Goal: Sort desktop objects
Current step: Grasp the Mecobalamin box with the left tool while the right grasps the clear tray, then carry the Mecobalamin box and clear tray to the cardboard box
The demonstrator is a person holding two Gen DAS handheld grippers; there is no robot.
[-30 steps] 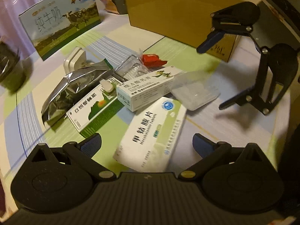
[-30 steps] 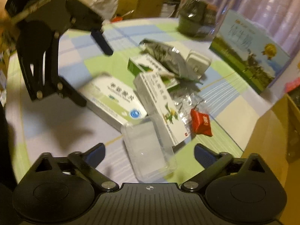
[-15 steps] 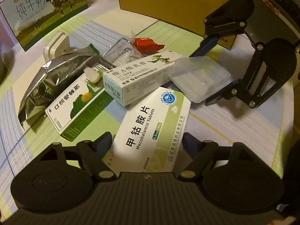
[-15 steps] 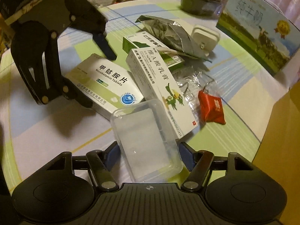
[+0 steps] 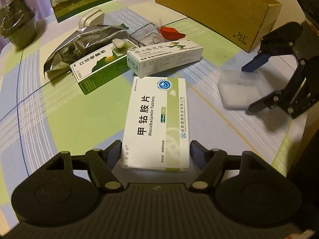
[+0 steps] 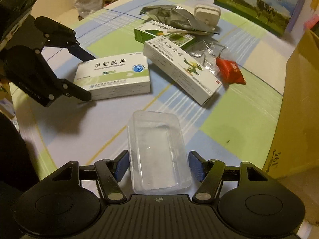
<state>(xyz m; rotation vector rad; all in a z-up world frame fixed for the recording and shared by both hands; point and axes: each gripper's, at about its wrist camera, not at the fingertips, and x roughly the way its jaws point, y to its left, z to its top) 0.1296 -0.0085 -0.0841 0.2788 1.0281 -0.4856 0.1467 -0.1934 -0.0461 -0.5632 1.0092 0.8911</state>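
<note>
While both tools sit low over the desk (image 5: 59, 119), the step in hand reads as paired grasping: each has an item bracketed but not clearly gripped. On the left, the left gripper (image 5: 155, 152) straddles the near end of the Mecobalamin tablet box (image 5: 157, 119); its jaws stand partly open, one finger close against the box's left edge and a narrow gap visible on the other side, so closure is judged incomplete. On the right, the right gripper (image 6: 158, 164) brackets the clear plastic tray (image 6: 158, 151), which lies flat on the desk; its jaws stand a little wider than the tray, with slim gaps on both sides, holding nothing as far as can be seen. The next move calls for closing each pair squarely on the long sides, gently on the tray, which looks thin and likely to flex, then carrying the items off, probably toward the cardboard box (image 5: 215, 10). Count, left to right in the left wrist view: one foil pouch (image 5: 79, 41), one white adapter (image 5: 92, 18), one green carton (image 5: 99, 67), one long white ointment carton (image 5: 165, 57), one crumpled clear wrapper (image 5: 147, 34), one red packet (image 5: 171, 32), three medicine boxes in all.
</note>
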